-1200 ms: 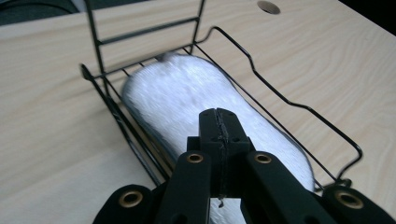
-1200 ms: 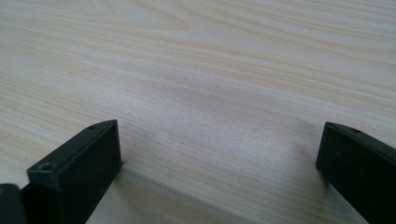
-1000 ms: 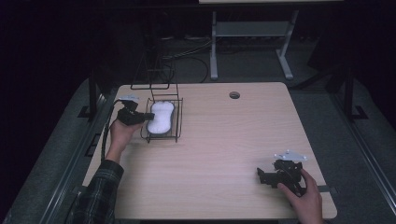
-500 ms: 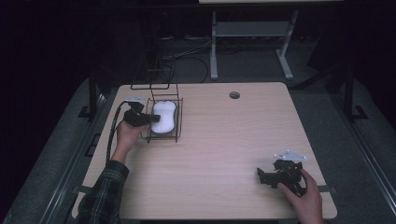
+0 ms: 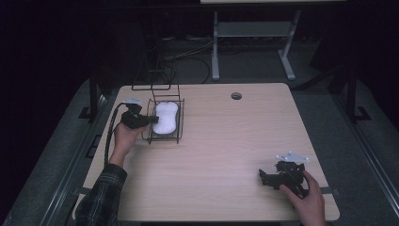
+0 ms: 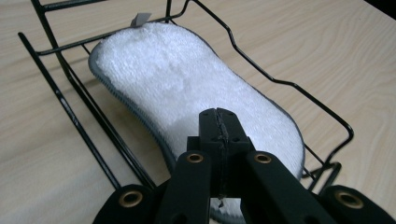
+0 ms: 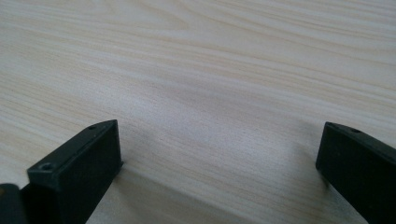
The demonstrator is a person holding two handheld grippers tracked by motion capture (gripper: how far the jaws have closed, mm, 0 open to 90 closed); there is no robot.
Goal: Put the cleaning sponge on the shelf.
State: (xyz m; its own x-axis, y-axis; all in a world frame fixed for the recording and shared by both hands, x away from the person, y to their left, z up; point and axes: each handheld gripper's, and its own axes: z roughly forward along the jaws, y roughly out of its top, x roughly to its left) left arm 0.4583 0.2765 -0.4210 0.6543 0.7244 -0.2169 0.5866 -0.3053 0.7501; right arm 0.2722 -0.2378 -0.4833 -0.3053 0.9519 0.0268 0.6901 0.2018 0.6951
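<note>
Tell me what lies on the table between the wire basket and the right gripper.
Nothing: in the high view only bare table runs from the wire basket to the right gripper.

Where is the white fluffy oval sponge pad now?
In the high view, the white fluffy sponge pad lies inside the black wire basket at the table's far left, beside the left gripper.

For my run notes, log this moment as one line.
left claw: shut, empty, over white sponge pad | pad: lying in black wire basket | right claw: open, empty, low over table
</note>
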